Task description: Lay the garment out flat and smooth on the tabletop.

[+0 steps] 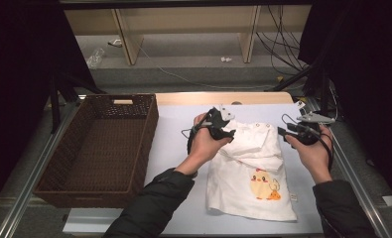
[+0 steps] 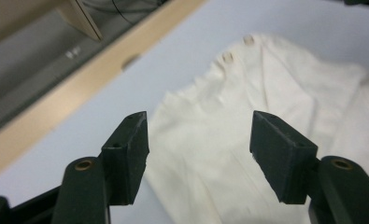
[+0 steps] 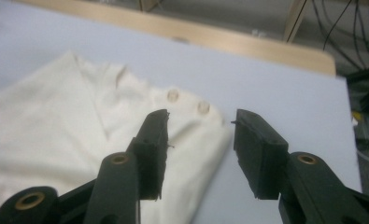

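Observation:
A small white garment [image 1: 250, 173] with a yellow chick print lies on the pale table [image 1: 173, 144], its top part folded over. My left gripper [image 1: 231, 133] hovers at the garment's upper left edge, open, with the cloth [image 2: 210, 140] seen between its jaws. My right gripper [image 1: 283, 132] hangs by the garment's upper right corner, open; its jaws frame the edge of the cloth [image 3: 191, 154] next to two small buttons [image 3: 173, 95]. Nothing is held in either gripper.
A brown wicker basket [image 1: 59, 186] stands at the table's left side. The wooden far edge [image 1: 223, 97] of the table runs behind the garment. Cables and shelf legs lie on the floor beyond.

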